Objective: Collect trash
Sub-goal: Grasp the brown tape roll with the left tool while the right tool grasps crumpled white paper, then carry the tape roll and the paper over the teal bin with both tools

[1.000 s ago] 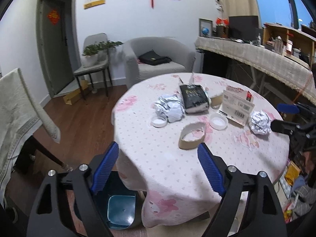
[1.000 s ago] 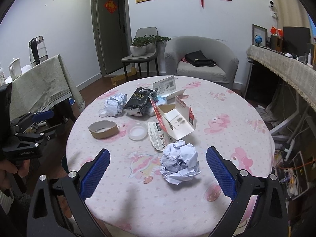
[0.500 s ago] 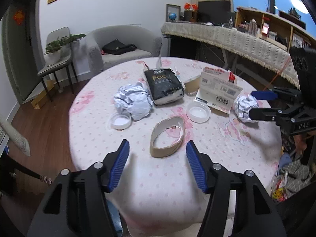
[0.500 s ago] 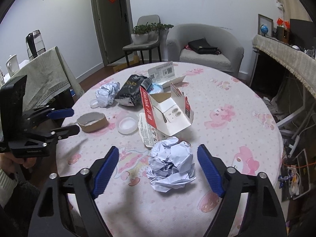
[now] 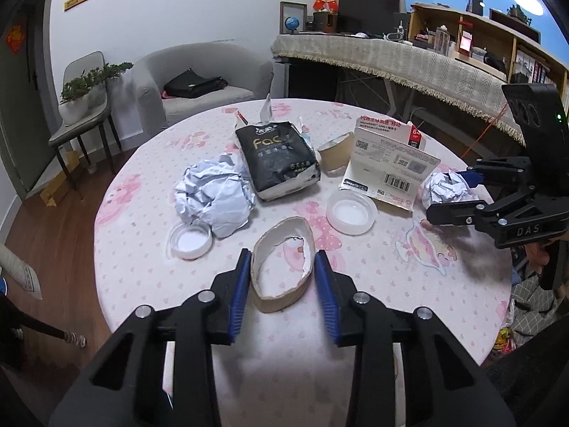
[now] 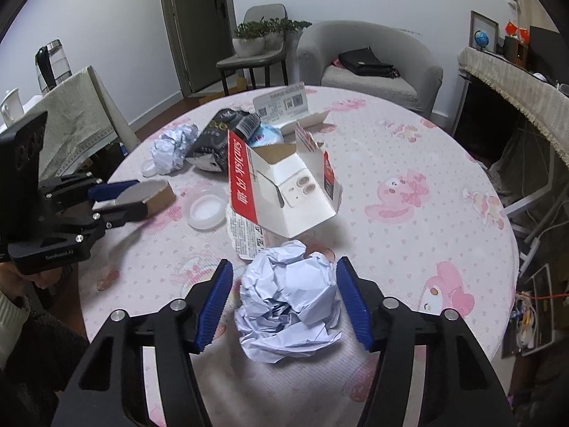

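Left wrist view, grip: left hand-held gripper (image 5: 281, 270) straddles the cardboard ring (image 5: 282, 272) on the surface (image 5: 409, 284); both blue pads sit at the ring's sides, and whether they press it yet is hard to judge.
Left wrist view, risk: thin torn cardboard would likely fold under squeeze and slip out, or drag the tablecloth.
Left wrist view, neighbours: plastic lid (image 5: 190, 240) and a second lid (image 5: 351, 212) lie near; a sideways nudge could push them.
Left wrist view, unclear: no bin shows, and the surface's near edge is cut off by the tool.
Right wrist view, grip: right hand-held gripper (image 6: 284, 297) is spread, fingers on both sides of the crumpled paper ball (image 6: 290, 299) with gaps left.
Right wrist view, risk: loose folds may be caught alone, so the ball could sag or drop.
Right wrist view, neighbours: torn white carton (image 6: 284, 188) lies just beyond; reaching deeper could shove it.
Right wrist view, unclear: ball's underside and the fingertips' contact with the cloth are hidden.
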{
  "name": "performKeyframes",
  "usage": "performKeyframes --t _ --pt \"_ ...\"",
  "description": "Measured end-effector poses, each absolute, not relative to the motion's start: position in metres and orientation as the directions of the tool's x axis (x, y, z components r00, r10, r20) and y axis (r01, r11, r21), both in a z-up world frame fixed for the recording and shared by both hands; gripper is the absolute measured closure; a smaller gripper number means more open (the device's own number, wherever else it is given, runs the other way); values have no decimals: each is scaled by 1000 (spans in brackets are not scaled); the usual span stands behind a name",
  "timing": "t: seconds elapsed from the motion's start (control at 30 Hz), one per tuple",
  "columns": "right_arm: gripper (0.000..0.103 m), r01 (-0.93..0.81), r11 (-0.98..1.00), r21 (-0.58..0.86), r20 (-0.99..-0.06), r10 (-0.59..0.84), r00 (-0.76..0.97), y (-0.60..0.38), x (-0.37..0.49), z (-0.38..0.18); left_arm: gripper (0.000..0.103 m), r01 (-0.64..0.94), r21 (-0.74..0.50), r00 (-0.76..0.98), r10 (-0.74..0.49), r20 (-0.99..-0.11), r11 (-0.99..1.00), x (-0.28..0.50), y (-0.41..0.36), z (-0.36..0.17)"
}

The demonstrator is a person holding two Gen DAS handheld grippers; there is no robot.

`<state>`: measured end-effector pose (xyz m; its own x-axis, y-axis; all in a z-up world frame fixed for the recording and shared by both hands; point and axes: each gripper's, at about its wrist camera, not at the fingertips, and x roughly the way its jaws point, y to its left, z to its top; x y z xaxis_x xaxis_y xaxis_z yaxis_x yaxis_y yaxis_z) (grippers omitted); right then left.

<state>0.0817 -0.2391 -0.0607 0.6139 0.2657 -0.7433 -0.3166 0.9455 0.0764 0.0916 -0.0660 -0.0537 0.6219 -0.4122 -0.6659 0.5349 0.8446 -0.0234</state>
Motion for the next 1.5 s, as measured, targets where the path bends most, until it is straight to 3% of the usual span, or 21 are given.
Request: performKeyframes --t 0.13,0.77,1.03,1.5 --pt "57 -308 948 81 -740 264 619 -242 83 -58 66 533 -43 615 -422 -666 845 96 -67 -53" --pt "57 -229 971 69 -536 229 813 -245 72 11 66 383 -87 752 -365 -548 920 89 -22 -4" --pt "57 -297 951 84 -524 295 799 -202 84 17 66 260 -66 786 -250 -565 963 95 13 -7" --pt "57 -436 894 105 -583 410 701 -90 115 -4 66 92 -44 754 -99 -649 995 104 109 -51"
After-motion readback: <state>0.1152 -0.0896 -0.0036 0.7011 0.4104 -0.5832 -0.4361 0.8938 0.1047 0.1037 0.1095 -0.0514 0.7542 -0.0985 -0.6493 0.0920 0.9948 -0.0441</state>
